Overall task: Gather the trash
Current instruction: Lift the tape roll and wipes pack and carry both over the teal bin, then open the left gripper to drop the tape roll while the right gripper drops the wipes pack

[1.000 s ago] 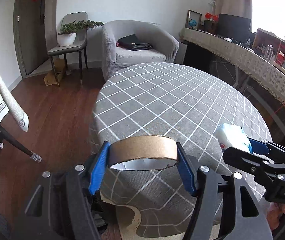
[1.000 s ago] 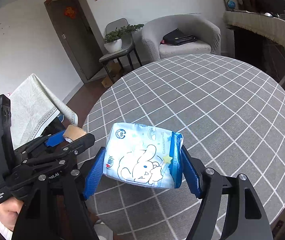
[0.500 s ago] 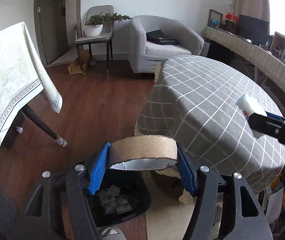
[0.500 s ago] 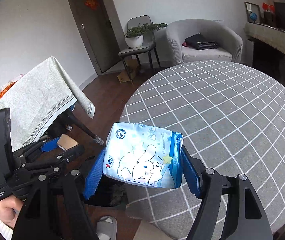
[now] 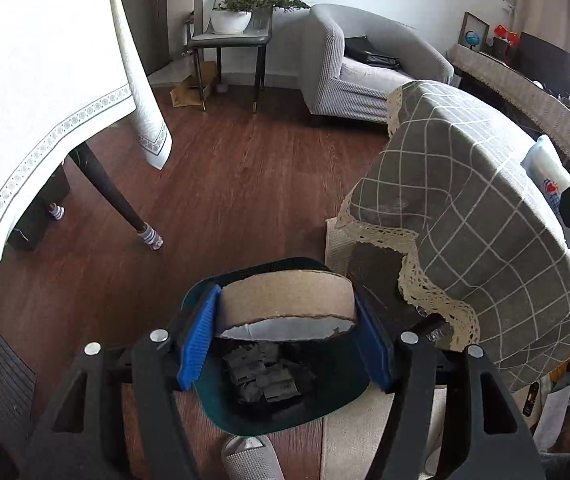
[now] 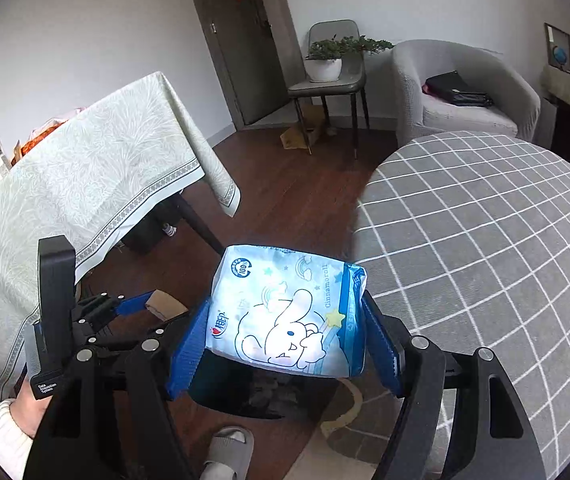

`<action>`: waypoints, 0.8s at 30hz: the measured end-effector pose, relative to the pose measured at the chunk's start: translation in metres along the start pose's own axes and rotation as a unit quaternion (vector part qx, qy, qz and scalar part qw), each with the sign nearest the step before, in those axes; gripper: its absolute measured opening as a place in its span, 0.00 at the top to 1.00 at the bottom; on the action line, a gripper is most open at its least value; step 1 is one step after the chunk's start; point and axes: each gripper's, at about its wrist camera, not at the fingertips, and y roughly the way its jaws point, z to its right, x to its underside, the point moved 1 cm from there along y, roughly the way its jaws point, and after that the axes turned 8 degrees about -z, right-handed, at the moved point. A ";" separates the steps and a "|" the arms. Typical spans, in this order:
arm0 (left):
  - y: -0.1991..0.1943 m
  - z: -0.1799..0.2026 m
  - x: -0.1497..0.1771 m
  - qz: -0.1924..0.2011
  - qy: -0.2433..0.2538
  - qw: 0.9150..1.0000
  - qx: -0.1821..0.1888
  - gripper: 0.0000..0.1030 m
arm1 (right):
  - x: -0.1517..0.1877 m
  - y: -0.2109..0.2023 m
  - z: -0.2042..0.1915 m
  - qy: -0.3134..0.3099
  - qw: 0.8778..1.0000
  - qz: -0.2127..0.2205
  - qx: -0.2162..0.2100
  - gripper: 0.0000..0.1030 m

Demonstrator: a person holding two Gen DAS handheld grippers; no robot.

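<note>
Left gripper (image 5: 285, 332): we hold it tilted down over the bin; its blue fingers (image 5: 199, 340) are clenched on the cardboard ring.
Cardboard ring (image 5: 287, 298): brown tape core with a torn white inner edge, pressed at both sides, hanging directly above the bin's opening.
Right gripper (image 6: 285, 344): its fingers (image 6: 187, 354) grip the tissue pack from left and right.
Tissue pack (image 6: 289, 312): pale blue soft pack with a cartoon rabbit print, held in the air just off the near left edge of the round bench, above the bin's far side.
Bin (image 5: 221, 404): dark, green-rimmed, on the floor beside the round bench; we see crumpled grey scraps (image 5: 263, 376) inside.
Round bench (image 6: 485, 240): covered in grey cloth with a white grid and a lace hem, at our right.
Second bench (image 6: 85, 168): pale patterned cloth, at the left; bottles and packets at its far left end.
Floor (image 5: 225, 184): dark wood boards.
Far side: grey armchair (image 6: 465, 92) with a dark bag on its seat; chair (image 6: 333, 80) carrying a potted plant.
Near edge: a grey slipper (image 6: 227, 450) and a hand (image 6: 31, 404) in a white sleeve behind the left gripper.
</note>
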 end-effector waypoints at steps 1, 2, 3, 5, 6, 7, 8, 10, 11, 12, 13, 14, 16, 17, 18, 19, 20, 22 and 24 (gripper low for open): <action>0.004 -0.004 0.001 -0.005 -0.004 1.000 0.001 0.35 | -0.001 0.005 -0.004 -0.003 1.000 -0.004 -0.002 0.29; 0.009 -0.009 0.002 -0.012 -0.010 1.000 0.006 0.35 | -0.001 0.010 -0.008 -0.005 1.000 -0.007 -0.003 0.29; 0.013 -0.013 0.003 -0.017 -0.014 1.000 0.009 0.35 | -0.002 0.014 -0.011 -0.007 1.000 -0.011 -0.005 0.29; 0.020 -0.021 0.007 -0.029 -0.022 0.999 0.012 0.35 | -0.002 0.027 -0.019 -0.011 1.000 -0.020 -0.008 0.29; 0.025 -0.026 0.009 -0.035 -0.028 0.999 0.014 0.35 | -0.002 0.034 -0.022 -0.013 1.000 -0.027 -0.009 0.29; 0.031 -0.032 0.011 -0.044 -0.034 0.998 0.015 0.35 | -0.001 0.042 -0.025 -0.015 0.999 -0.035 -0.010 0.29; 0.037 -0.037 0.013 -0.053 -0.038 0.998 0.014 0.35 | 0.000 0.050 -0.029 -0.017 0.999 -0.043 -0.010 0.29; 0.047 -0.045 0.019 -0.073 -0.044 0.996 0.014 0.35 | 0.004 0.064 -0.033 -0.020 0.998 -0.058 -0.010 0.29; 0.051 -0.048 0.022 -0.080 -0.045 0.996 0.013 0.35 | 0.005 0.072 -0.036 -0.021 0.997 -0.068 -0.011 0.29; 0.055 -0.050 0.025 -0.087 -0.046 0.995 0.015 0.35 | 0.006 0.080 -0.038 -0.022 0.997 -0.075 -0.013 0.29; 0.058 -0.051 0.027 -0.093 -0.047 0.994 0.018 0.35 | 0.007 0.086 -0.041 -0.023 0.996 -0.082 -0.013 0.29; 0.062 -0.054 0.030 -0.099 -0.050 0.994 0.021 0.35 | 0.009 0.092 -0.042 -0.024 0.996 -0.089 -0.012 0.29; 0.070 -0.057 0.035 -0.115 -0.048 0.992 0.026 0.35 | 0.010 0.103 -0.045 -0.024 0.995 -0.098 -0.010 0.29; 0.073 -0.059 0.037 -0.121 -0.046 0.991 0.026 0.35 | 0.009 0.108 -0.046 -0.024 0.995 -0.101 -0.009 0.29; 0.076 -0.060 0.039 -0.126 -0.045 0.991 0.025 0.35 | 0.010 0.113 -0.048 -0.024 0.994 -0.106 -0.009 0.29; 0.079 -0.062 0.042 -0.128 -0.044 0.990 0.025 0.35 | 0.010 0.117 -0.049 -0.025 0.994 -0.109 -0.009 0.29; 0.081 -0.063 0.044 -0.132 -0.042 0.990 0.025 0.35 | 0.010 0.121 -0.050 -0.026 0.993 -0.112 -0.007 0.29; 0.086 -0.065 0.048 -0.142 -0.041 0.989 0.026 0.34 | 0.013 0.128 -0.051 -0.029 0.992 -0.119 -0.003 0.29; 0.092 -0.069 0.052 -0.160 -0.044 0.985 0.037 0.34 | 0.014 0.136 -0.051 -0.028 0.992 -0.127 -0.001 0.29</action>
